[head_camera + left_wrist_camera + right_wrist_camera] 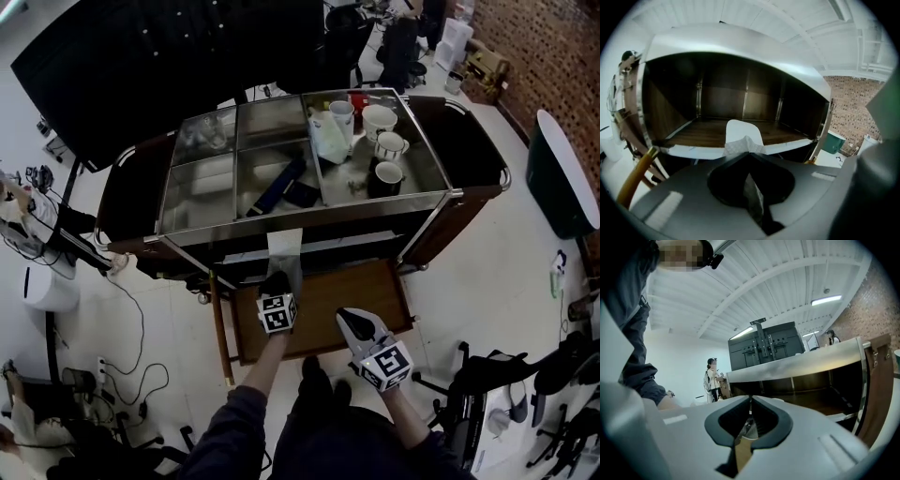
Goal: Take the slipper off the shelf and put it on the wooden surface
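A white slipper point(284, 246) lies across the front edge of the cart's shelf point(708, 132), its far end pointing into the cart. In the left gripper view the slipper point(743, 135) runs from the shelf lip down to the jaws. My left gripper point(276, 284) is shut on its near, textured end point(749, 151). Below the shelf, a pulled-out wooden surface point(375, 291) shows in the head view. My right gripper point(351, 323) hovers over that wood, to the right of the left one. Its jaws are shut point(750, 400) with nothing between them.
The steel cart top point(202, 202) carries white cups point(380, 118), a dark mug point(386, 178) and a blue object point(277, 186). A brass cart post point(635, 180) stands at left. Chairs point(487, 394) stand at right, cables point(131, 366) at left. A person point(711, 378) stands far off.
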